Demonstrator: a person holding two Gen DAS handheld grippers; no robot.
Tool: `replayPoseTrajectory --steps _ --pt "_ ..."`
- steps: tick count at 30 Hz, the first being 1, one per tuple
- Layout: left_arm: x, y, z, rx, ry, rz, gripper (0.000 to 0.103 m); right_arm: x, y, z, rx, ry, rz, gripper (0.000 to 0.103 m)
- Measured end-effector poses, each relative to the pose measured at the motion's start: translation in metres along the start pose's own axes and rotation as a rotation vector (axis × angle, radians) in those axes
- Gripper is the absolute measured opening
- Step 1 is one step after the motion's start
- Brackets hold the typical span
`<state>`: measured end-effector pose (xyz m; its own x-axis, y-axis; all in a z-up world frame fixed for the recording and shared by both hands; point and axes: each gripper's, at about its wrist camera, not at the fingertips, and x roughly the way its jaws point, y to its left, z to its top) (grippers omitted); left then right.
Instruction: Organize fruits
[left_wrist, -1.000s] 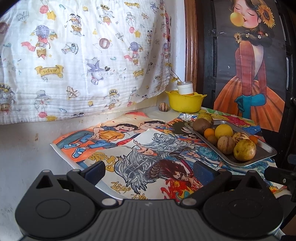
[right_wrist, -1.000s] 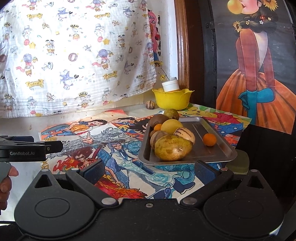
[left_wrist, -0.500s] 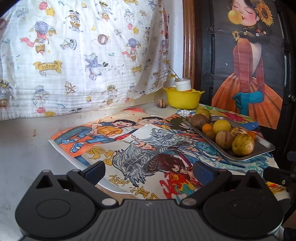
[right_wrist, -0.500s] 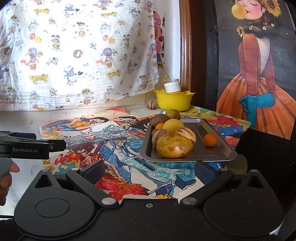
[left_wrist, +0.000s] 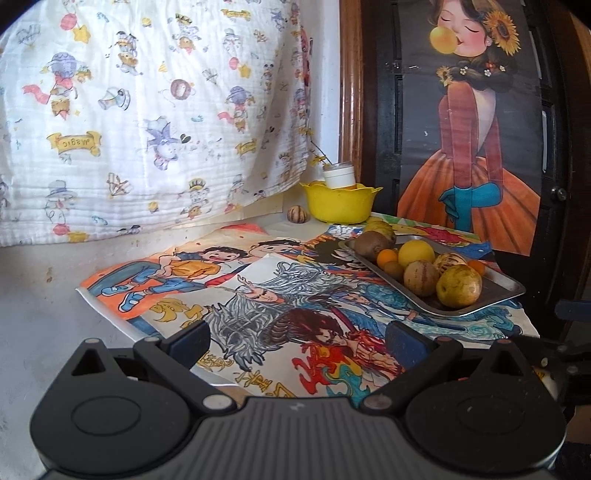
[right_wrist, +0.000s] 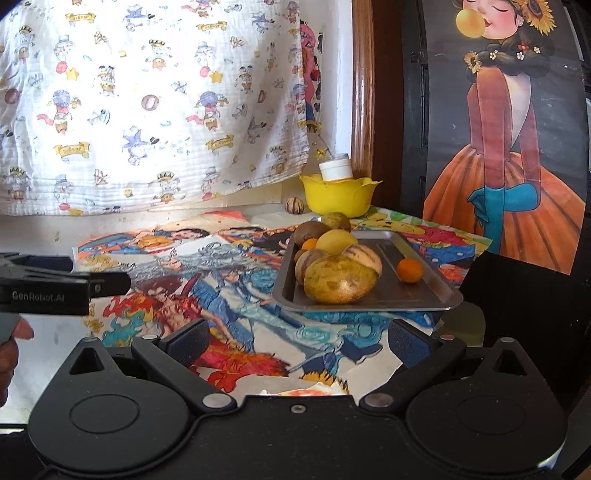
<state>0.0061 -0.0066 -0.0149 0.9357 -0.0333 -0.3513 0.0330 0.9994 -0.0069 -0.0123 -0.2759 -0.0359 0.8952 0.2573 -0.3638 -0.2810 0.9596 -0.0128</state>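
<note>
Fruit (right_wrist: 338, 278) sits heaped at the tray's (right_wrist: 424, 295) 9 o'clock side, with 1 small orange (right_wrist: 410, 270) apart toward 3 o'clock. At 12 o'clock beyond it stands a yellow bowl (right_wrist: 338, 199), a striped fruit (right_wrist: 294, 205) just beside it. Sorting looks barely begun. Left gripper (left_wrist: 295, 338) and right gripper (right_wrist: 297, 338) hover with jaws apart, holding nothing.

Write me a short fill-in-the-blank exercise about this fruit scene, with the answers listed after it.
1. Most of the fruit lies on a metal ____ on the table.
2. The white jar sits in a bowl coloured ____.
3. The small orange fruit alone on the bare right part of the tray touches ____ other fruit.
4. Both the left gripper and right gripper hold ____.

Answers: tray; yellow; no; nothing
</note>
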Motion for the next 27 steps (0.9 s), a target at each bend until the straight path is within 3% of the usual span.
replayPoseTrajectory --steps 27 --pt "-0.0017 0.0004 -0.0007 0.001 -0.003 -0.005 0.103 -0.0029 0.0020 -0.0012 -0.008 -0.018 -0.005 0.102"
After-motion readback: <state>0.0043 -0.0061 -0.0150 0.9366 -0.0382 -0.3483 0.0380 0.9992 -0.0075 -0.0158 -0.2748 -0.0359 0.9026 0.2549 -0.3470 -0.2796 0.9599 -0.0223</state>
